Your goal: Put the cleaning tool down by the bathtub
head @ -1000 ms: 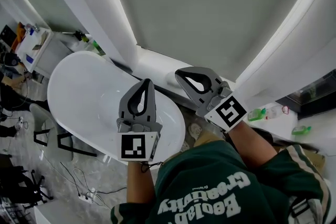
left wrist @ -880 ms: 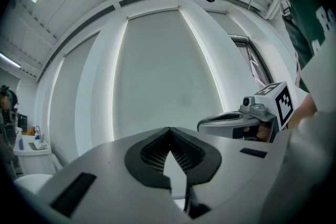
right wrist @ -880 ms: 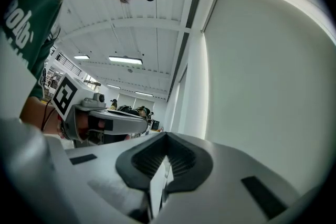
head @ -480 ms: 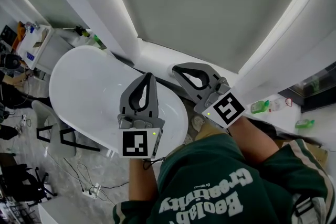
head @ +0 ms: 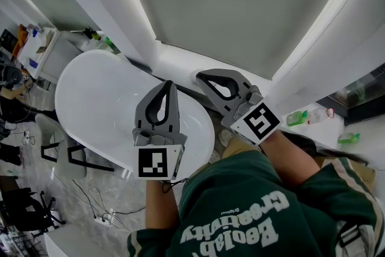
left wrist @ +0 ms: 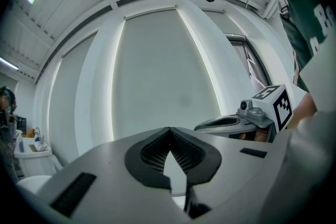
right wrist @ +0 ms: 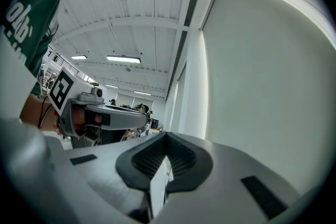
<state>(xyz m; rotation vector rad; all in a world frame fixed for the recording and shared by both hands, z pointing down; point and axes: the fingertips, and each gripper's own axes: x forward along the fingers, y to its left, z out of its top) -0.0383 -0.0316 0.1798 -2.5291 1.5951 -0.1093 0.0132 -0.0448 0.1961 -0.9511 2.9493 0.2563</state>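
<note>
Both hands hold their tools level over the near end of the white oval bathtub (head: 96, 93), which lies to the left and runs away toward the far left. The left gripper (head: 168, 85) hangs above the tub's near rim. Its jaws are together, tips touching, with only the bare teardrop gap behind them and nothing between them. Its own view shows the same: the ribbed pads (left wrist: 152, 152) meet at a point and clamp nothing.

The right gripper (head: 200, 76) is just to the right of the left one and a little farther off, angled toward the far left above the white ledge (head: 180, 66) behind the tub. Its jaws are also pressed together and empty, as its own view confirms. Each gripper shows in the other's view, level with it and close beside it.

The marker cubes (head: 153, 162) sit at the near ends of the grippers, just ahead of the person's wrists. A green sweatshirt (head: 240, 213) fills the near foreground. A grey window blind (head: 240, 9) covers the far wall between white pillars. Green bottles (head: 296, 118) lie on a white surface at the right, and a small white cabinet (head: 36, 51) with bottles on it stands at the far left.

The cleaning tool cannot be made out in any view, and neither gripper holds it.
</note>
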